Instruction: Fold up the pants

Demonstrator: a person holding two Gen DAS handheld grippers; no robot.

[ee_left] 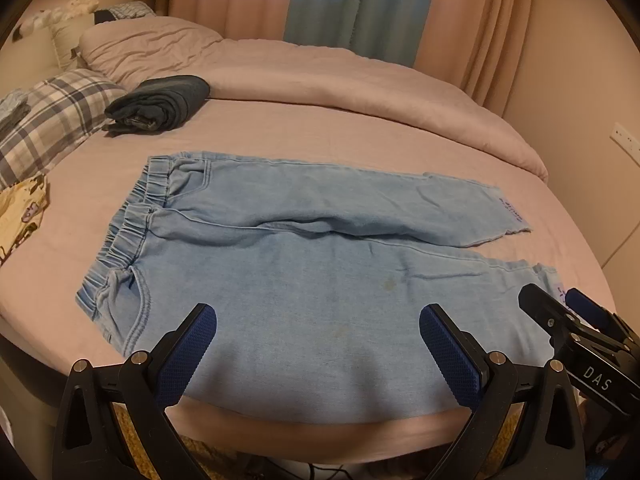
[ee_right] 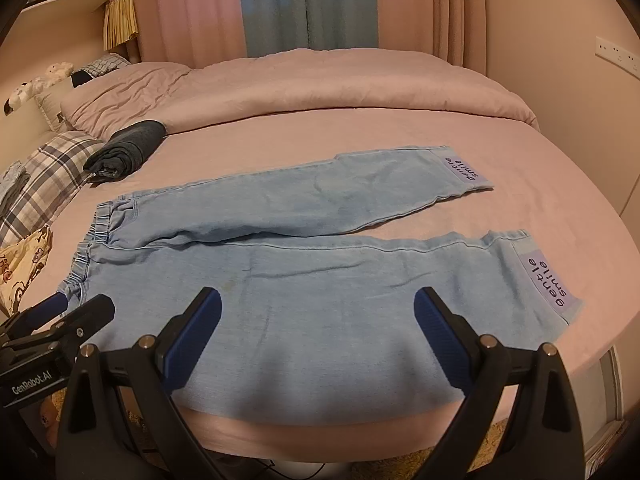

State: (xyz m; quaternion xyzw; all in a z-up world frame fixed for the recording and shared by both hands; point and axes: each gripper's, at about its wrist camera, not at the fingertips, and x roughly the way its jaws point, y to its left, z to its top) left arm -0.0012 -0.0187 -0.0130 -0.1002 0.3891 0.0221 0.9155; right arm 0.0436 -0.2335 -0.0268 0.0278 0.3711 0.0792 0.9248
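Left gripper (ee_left: 318,342) & right gripper (ee_right: 318,330) both wide open, holding nothing; pants (ee_left: 304,280) flat on bed (ee_left: 320,128), no fold yet.

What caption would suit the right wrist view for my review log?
Open right gripper hovers over light-blue pants spread flat on a pink bed, unfolded.

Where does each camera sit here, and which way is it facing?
Left wrist: on the left claw at the near bed edge, facing across the jeans toward the curtains; its own open fingers show, with the right claw at right.
Right wrist: on the right claw, same direction, further toward the cuffs; open fingers show, left claw at left.
Shared: jeans, dark folded garment, plaid pillow, curtains.
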